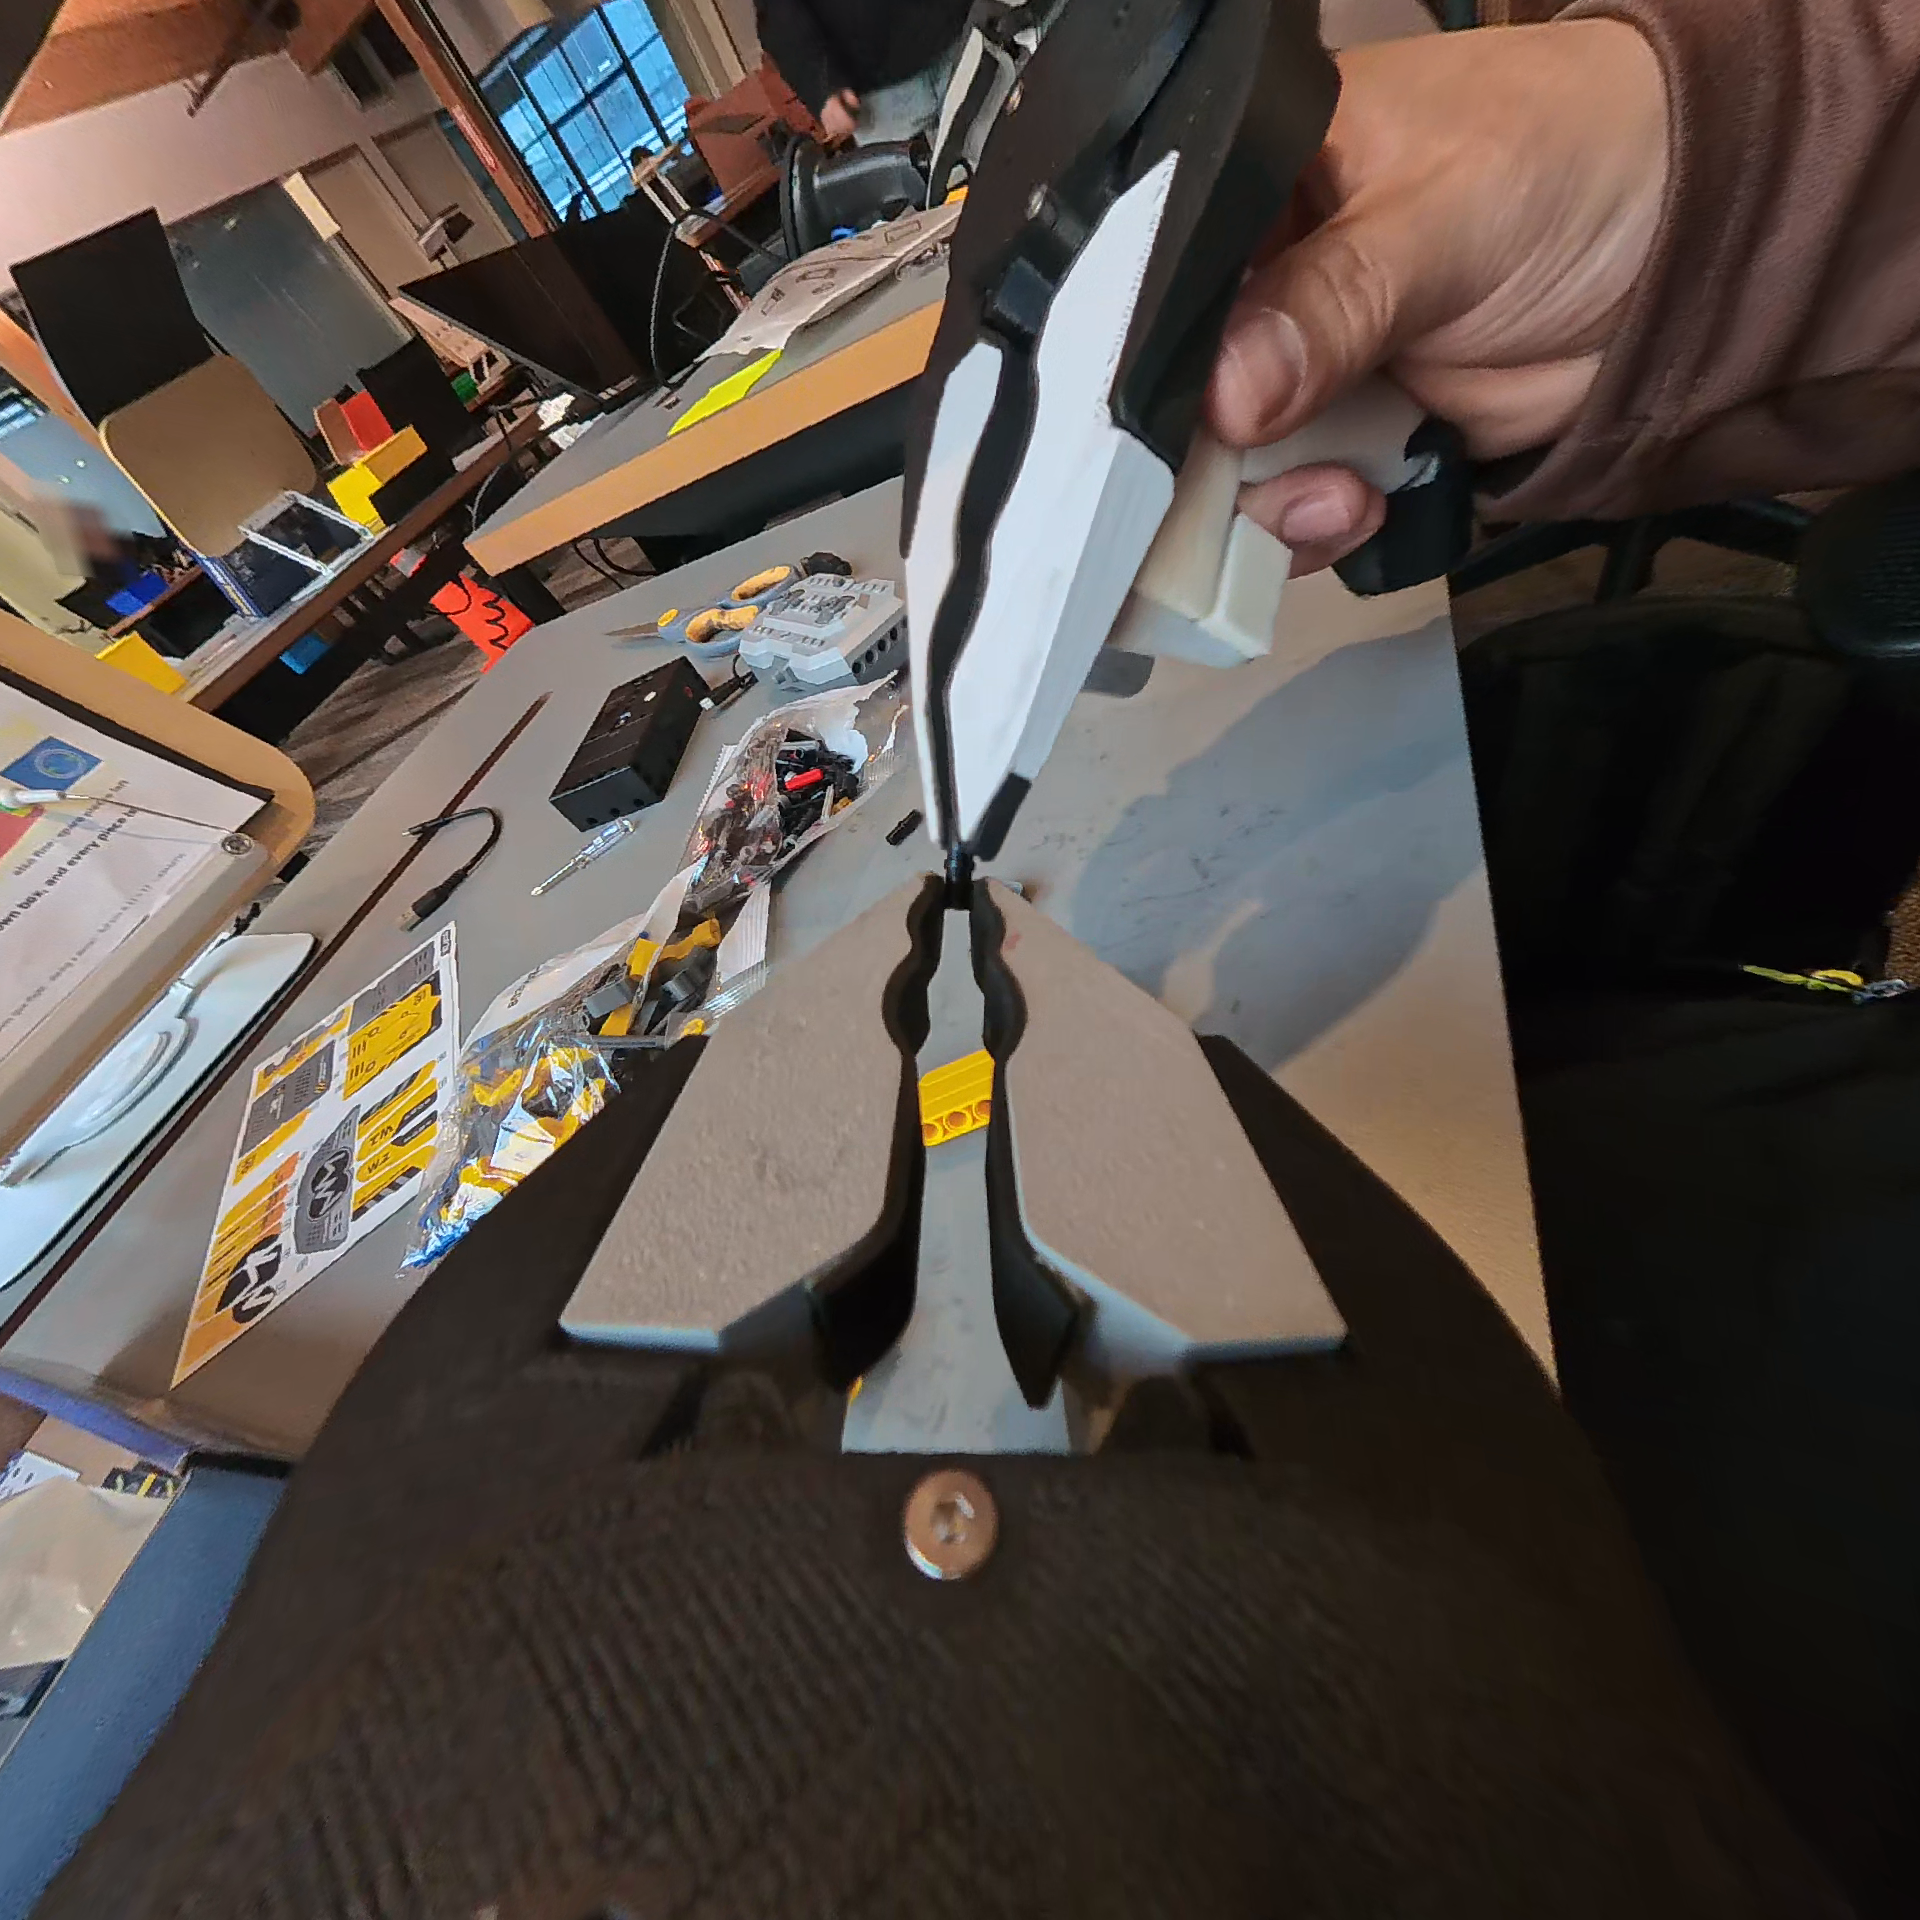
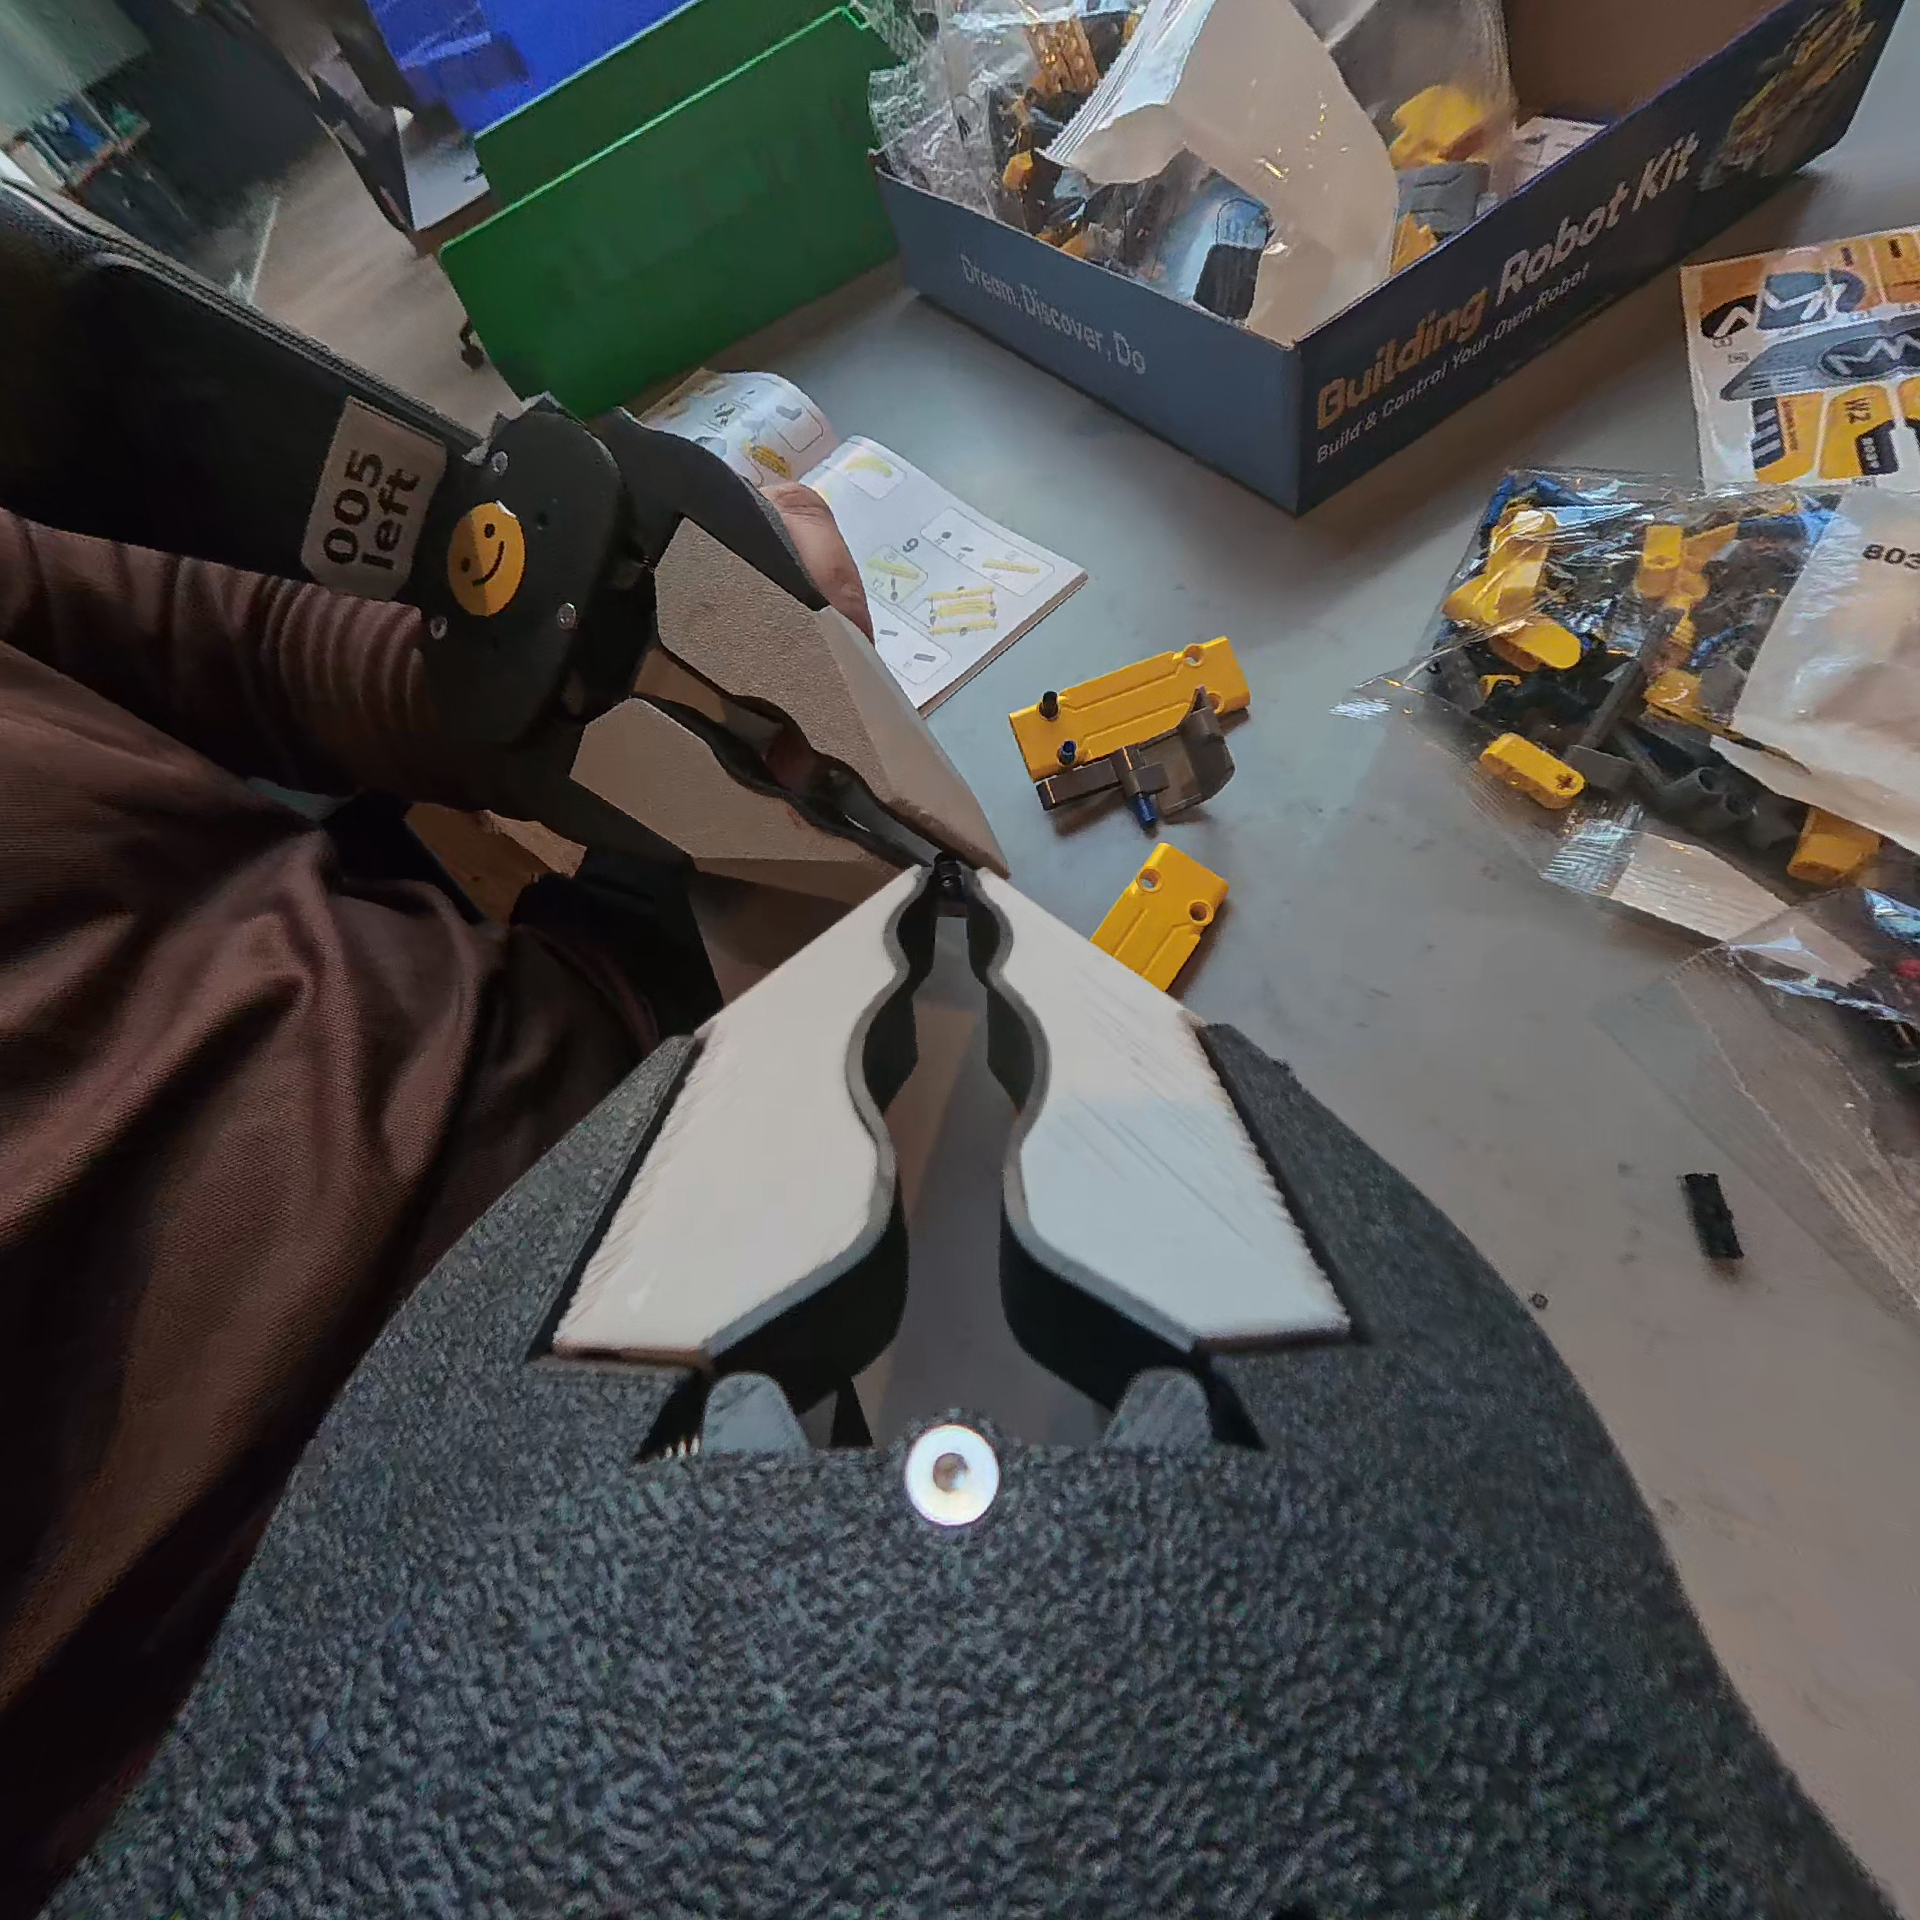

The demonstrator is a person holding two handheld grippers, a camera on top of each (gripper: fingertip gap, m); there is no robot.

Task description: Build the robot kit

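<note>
While both tools meet tip to tip above the grey tabletop, a small black pin sits pinched between them. The left tool has its jaws drawn narrow onto one end of the pin, and the right tool is closed just as tightly on the other end. Just beyond the right tool's tips lies a short yellow beam, then a longer yellow beam with a grey bracket and an open instruction booklet. To that tool's right rest clear bags of parts. Farther off stand a blue kit box and a sticker sheet.
</note>
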